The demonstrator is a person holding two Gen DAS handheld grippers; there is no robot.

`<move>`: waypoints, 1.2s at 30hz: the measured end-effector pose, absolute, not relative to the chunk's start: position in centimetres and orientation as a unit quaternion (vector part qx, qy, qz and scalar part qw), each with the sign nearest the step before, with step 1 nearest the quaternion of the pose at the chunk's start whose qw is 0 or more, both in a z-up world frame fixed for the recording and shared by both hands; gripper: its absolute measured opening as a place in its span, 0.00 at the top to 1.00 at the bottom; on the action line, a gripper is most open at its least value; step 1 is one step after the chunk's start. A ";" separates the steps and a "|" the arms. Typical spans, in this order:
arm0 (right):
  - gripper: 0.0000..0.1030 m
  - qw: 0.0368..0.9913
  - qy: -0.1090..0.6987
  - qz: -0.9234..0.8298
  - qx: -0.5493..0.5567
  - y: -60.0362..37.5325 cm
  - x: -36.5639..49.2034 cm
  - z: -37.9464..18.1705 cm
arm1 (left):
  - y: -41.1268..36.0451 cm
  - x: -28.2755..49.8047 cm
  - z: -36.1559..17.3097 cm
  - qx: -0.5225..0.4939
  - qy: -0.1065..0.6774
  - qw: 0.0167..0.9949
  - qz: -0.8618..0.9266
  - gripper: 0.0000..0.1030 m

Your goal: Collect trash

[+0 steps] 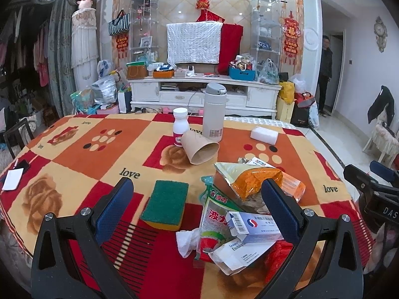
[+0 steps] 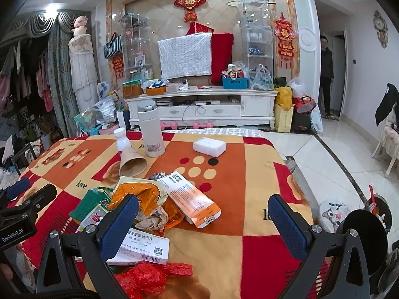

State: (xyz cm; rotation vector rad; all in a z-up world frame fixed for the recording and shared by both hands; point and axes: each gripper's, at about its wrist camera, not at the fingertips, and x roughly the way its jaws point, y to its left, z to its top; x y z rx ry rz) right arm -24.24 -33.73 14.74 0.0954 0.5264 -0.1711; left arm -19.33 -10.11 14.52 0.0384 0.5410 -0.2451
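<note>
**Trash heaped on "love" blanket**

Trash pile (image 1: 239,214) lies at table centre; an "Escitalopram" leaflet (image 1: 237,251) sits at its 6 o'clock, a paper cup (image 1: 199,148) at 12. Left gripper (image 1: 199,206) and right gripper (image 2: 203,220) both gape wide, empty. "GenRobot.AI" marks the left unit.

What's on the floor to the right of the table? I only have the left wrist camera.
Observer: A round cat-print cushion, close beside the table.
Operator: What does the finger on the right of my view hide in the pile?
Observer: A crumpled beige wad, lying against the orange snack bag.
Operator: And the right gripper's jaws?
Observer: The right gripper is open and holds nothing.
</note>
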 end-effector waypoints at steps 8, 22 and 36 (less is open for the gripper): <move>0.00 0.962 0.258 -0.083 0.044 -33.6 -24.3 14.8 | -10.4 -19.5 14.3 0.020 0.267 0.956 -0.121 0.01; 0.00 0.954 0.286 -0.080 0.042 -33.6 -23.9 14.4 | -10.3 -19.2 13.8 0.016 0.275 0.954 -0.119 0.01; 0.00 0.952 0.294 -0.077 0.037 -33.5 -23.5 14.3 | -10.3 -19.1 13.7 0.017 0.277 0.953 -0.121 0.01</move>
